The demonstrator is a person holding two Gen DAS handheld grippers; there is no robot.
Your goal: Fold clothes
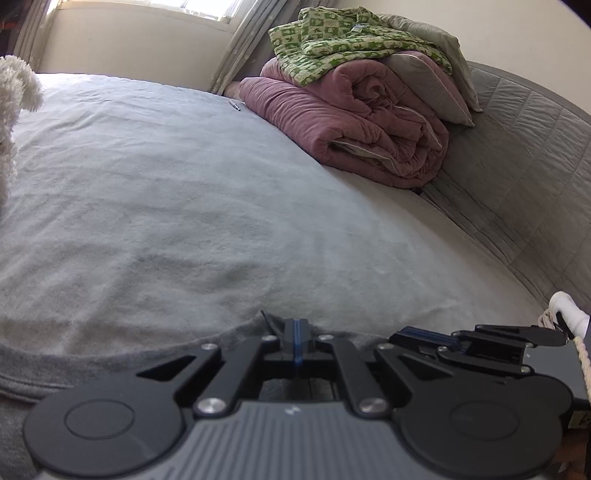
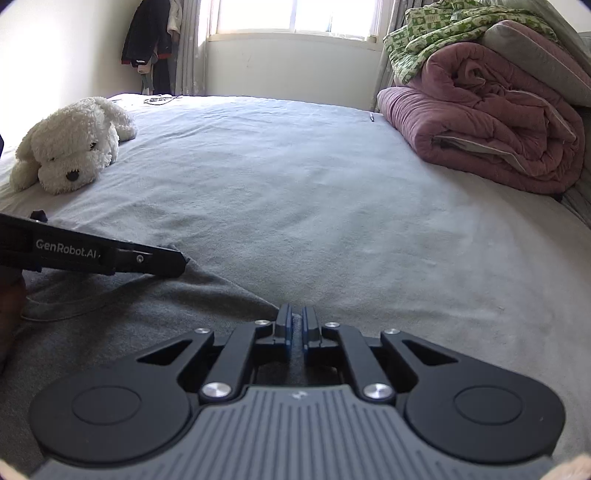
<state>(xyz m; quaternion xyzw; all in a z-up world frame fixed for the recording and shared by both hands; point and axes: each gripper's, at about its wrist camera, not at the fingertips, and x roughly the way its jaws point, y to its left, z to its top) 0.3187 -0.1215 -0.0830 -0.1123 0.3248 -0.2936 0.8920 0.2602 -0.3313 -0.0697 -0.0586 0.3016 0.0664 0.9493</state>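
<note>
Both grippers, left gripper [image 1: 297, 338] and right gripper [image 2: 296, 328], clamp grey garment [image 2: 140, 314] edges (bedside).

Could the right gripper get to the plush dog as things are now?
Probably not yet. The right gripper is shut on the grey garment, so it would have to let go first. The dog lies far off to its left, and the left gripper sits partly across that line.

home bedroom | bed [image 2: 295, 192] | folded quilt [image 2: 480, 122] | plush dog [image 2: 70, 147] | window [image 2: 295, 16]
</note>
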